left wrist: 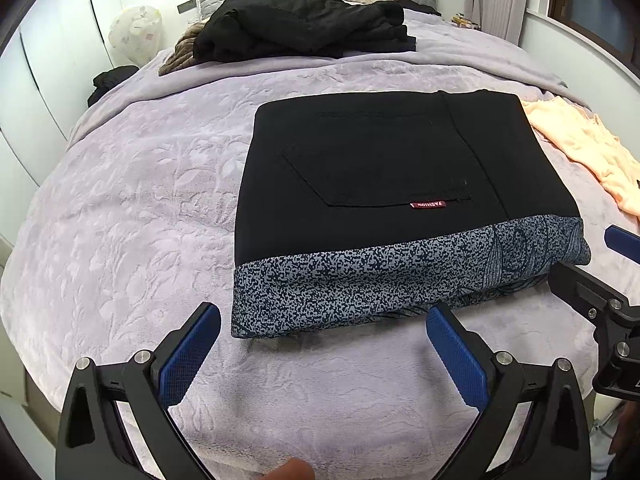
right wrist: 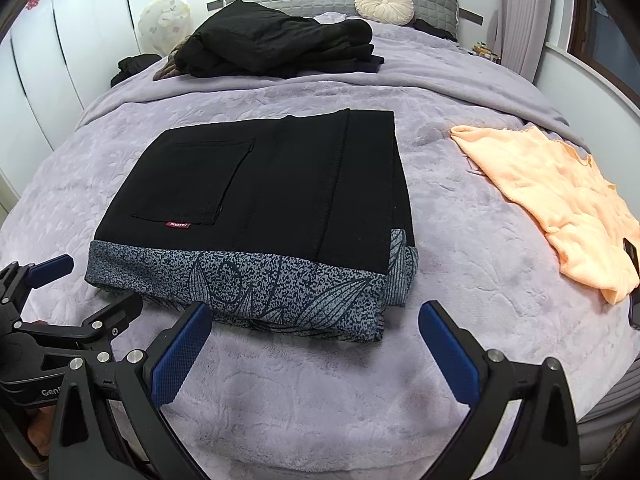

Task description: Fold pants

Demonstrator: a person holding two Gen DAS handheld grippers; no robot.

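Observation:
The black pants (left wrist: pixel 380 160) lie folded into a flat rectangle on the lilac bedspread (left wrist: pixel 140 200), back pocket and red tag up, with a speckled grey-blue band along the near edge. In the right wrist view the same pants (right wrist: pixel 288 184) sit left of centre. My left gripper (left wrist: pixel 322 316) is open just in front of the band, holding nothing. Near the pants' front right corner my right gripper (right wrist: pixel 314 314) is open too, and empty. Each gripper shows at the edge of the other's view: the right gripper (left wrist: pixel 592 268) and the left gripper (right wrist: pixel 94 284).
A pile of dark clothes (right wrist: pixel 280 44) lies at the head of the bed by a round cream cushion (right wrist: pixel 384 2) and grey pillow. A peach garment (right wrist: pixel 560 196) is spread at the right, a dark phone (right wrist: pixel 634 280) beside it. White wardrobe doors (right wrist: pixel 60 60) stand left.

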